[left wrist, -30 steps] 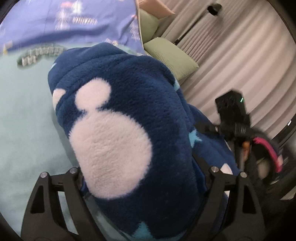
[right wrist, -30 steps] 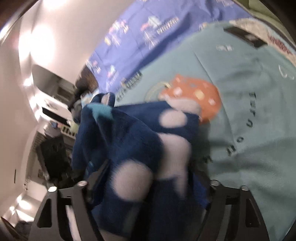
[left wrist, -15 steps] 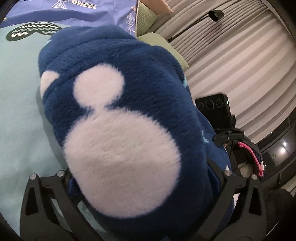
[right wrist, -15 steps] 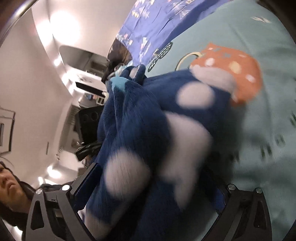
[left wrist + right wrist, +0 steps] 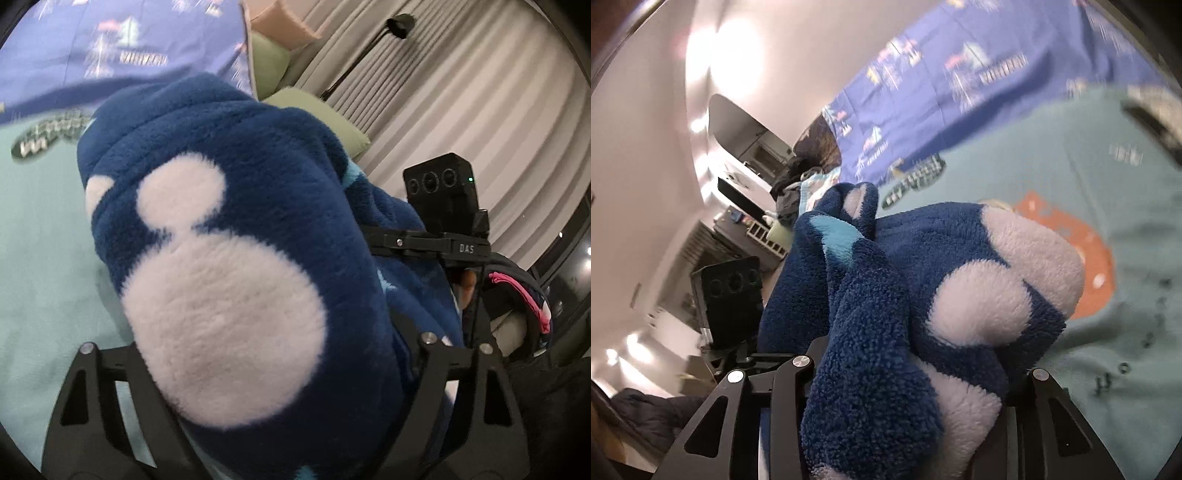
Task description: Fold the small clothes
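Observation:
A fluffy navy fleece garment (image 5: 236, 229) with white blobs and pale blue stars hangs bunched between both grippers above a mint green sheet (image 5: 40, 258). My left gripper (image 5: 266, 406) is shut on the garment; the fleece hides its fingertips. My right gripper (image 5: 905, 406) is shut on the same garment (image 5: 923, 288), which fills the gap between its fingers. The right gripper's black body (image 5: 443, 199) shows at the right of the left wrist view. The left gripper's body (image 5: 727, 295) shows at the left of the right wrist view.
A blue printed sheet (image 5: 110, 48) lies beyond the mint sheet (image 5: 1126, 229), which bears an orange print (image 5: 1082, 258). Green cushions (image 5: 317, 110) and pleated curtains (image 5: 461, 92) stand to the right. A lamp pole (image 5: 369, 44) rises by the curtains. Shelves (image 5: 738, 206) line the left wall.
Both grippers keep their hold on the garment. The bundle has swung and settled lower toward the mint sheet, and the two grippers have stayed close together.

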`<state>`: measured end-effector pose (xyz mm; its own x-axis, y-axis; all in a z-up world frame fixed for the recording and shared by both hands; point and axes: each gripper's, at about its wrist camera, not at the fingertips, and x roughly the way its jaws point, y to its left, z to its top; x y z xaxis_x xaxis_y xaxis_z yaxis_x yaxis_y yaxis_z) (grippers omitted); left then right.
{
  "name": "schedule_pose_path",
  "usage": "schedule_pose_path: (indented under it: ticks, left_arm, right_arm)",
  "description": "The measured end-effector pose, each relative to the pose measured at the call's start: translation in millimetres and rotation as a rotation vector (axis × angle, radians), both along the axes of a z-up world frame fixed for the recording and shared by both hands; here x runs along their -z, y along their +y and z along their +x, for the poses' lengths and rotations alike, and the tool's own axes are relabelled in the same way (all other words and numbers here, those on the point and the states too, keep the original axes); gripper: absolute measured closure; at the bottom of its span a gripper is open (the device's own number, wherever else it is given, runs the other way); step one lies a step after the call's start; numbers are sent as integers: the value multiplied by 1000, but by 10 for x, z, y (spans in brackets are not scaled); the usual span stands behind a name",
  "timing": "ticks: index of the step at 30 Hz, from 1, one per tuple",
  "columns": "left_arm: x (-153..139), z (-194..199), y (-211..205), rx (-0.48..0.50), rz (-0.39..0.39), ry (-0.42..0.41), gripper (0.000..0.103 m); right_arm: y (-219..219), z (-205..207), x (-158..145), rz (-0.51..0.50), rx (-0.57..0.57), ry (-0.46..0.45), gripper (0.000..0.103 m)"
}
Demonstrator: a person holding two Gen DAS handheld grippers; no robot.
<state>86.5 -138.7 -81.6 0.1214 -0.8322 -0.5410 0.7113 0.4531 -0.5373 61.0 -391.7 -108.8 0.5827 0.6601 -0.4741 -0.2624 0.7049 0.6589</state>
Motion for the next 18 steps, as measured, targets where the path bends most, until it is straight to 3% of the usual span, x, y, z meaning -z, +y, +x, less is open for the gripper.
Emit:
schedule_pose_path:
  ticks: [5,10,13,18]
  left_arm:
    - [-401,-149,56,-5,-41,-56,27]
    - [-819,-302,-31,18,-44,-170,31]
    - [-1038,-285,-116,28,-33,-223,31]
    - [-1310,-36,-393,27,-24,-236,33]
  right_arm:
    - [78,-379,-492,-60,59,-117,64]
    - [-50,-654,-828,-58,122,-204,66]
    - [-126,-625,-1055,-72,152,-230,66]
    - [-271,-401,-1408,-120,186,-233,66]
